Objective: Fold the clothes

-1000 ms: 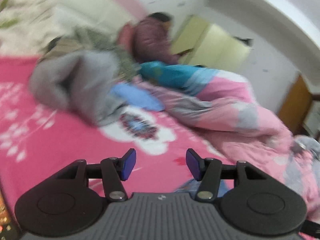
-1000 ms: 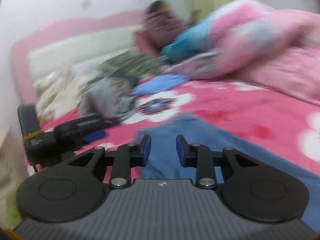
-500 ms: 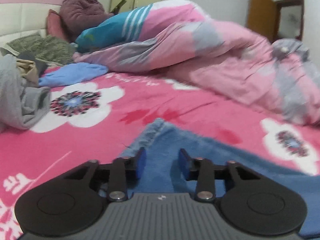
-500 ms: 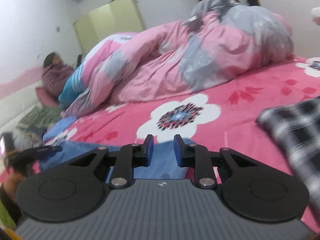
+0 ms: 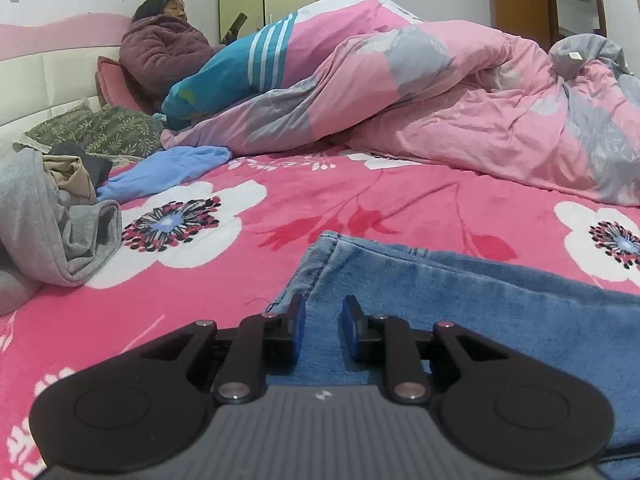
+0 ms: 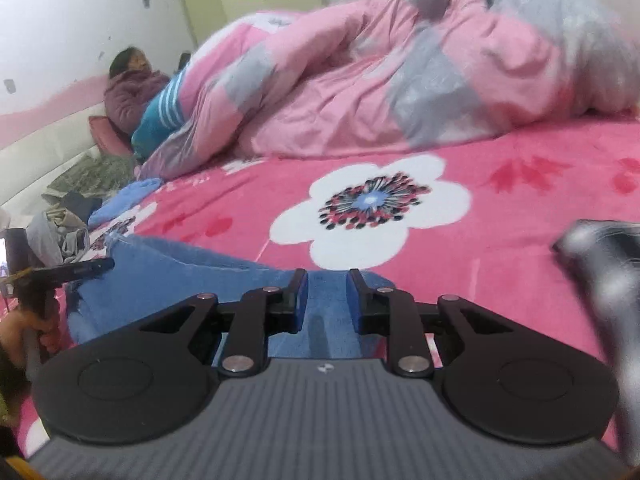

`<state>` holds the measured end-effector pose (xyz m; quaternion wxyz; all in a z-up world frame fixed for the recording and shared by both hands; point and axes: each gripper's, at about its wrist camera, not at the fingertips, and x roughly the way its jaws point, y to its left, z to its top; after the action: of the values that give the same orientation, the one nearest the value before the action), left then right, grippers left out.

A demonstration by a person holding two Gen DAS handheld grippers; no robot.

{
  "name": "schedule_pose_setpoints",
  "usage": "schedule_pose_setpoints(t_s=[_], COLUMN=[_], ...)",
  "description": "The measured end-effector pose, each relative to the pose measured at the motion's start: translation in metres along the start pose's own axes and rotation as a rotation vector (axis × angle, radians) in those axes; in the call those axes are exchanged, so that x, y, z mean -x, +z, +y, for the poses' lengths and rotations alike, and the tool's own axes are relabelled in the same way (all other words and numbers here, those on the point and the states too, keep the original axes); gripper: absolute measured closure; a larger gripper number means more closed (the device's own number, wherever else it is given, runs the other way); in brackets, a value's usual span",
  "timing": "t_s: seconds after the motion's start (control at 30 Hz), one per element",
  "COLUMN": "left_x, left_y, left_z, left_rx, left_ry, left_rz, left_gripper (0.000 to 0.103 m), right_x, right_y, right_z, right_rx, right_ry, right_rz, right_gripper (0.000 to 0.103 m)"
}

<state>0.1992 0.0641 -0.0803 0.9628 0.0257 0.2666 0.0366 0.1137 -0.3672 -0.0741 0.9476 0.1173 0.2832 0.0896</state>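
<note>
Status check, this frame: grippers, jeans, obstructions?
Left gripper narrow over jeans hem, grip unclear. Right gripper closing, jeans between jaws. Jeans flat on bed. Grey clothes heap lies apart.

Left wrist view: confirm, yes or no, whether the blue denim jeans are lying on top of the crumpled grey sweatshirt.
No: the blue denim jeans lie flat on the pink floral bedspread, apart from the crumpled grey sweatshirt at the left.

Both tongs, left (image 5: pixel 322 316) and right (image 6: pixel 327 292), swung over the jeans (image 5: pixel 500 304) (jaws narrowed; right closing).
</note>
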Motion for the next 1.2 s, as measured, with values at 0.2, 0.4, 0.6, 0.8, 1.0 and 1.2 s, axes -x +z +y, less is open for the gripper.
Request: schedule_pose_setpoints(t_s=[0.2,0.4,0.6,0.8,1.0,1.2], left_x=[-0.002,-0.002,-0.002,-0.002,-0.002,-0.002], left_y=[0.001,0.001,0.002,0.002,0.003,0.002], left_z=[-0.003,-0.005,-0.008,-0.012,-0.014,-0.016], left_rx=[-0.02,-0.026,-0.046,-0.057,-0.058,-0.06], left_ry=[0.015,0.024,0.039,0.056,0.067,0.078], left_rz=[0.009,0.014,0.021,0.023,0.031,0.027], left_gripper=[0.081,0.081,0.081,0.081,0.08,0.08], right_x=[0.017,0.049,0.074,0.129,0.1,0.098], right_y=[-0.008,-0.024,-0.05,-0.088,-0.109,-0.113], right_z=[-0.03,-0.01,-0.02,0.022,0.057,0.066], right_rx=[-0.097,0.006,-0.012,0.061,0.187,0.182], right_ry=[-0.068,0.063,-0.056,0.006,-0.129,-0.18], right_rz=[-0.02,-0.038,-0.058,-0.142,-0.07,-0.116], right_gripper=[0.093,0.094,0.083,0.051,0.052,0.052])
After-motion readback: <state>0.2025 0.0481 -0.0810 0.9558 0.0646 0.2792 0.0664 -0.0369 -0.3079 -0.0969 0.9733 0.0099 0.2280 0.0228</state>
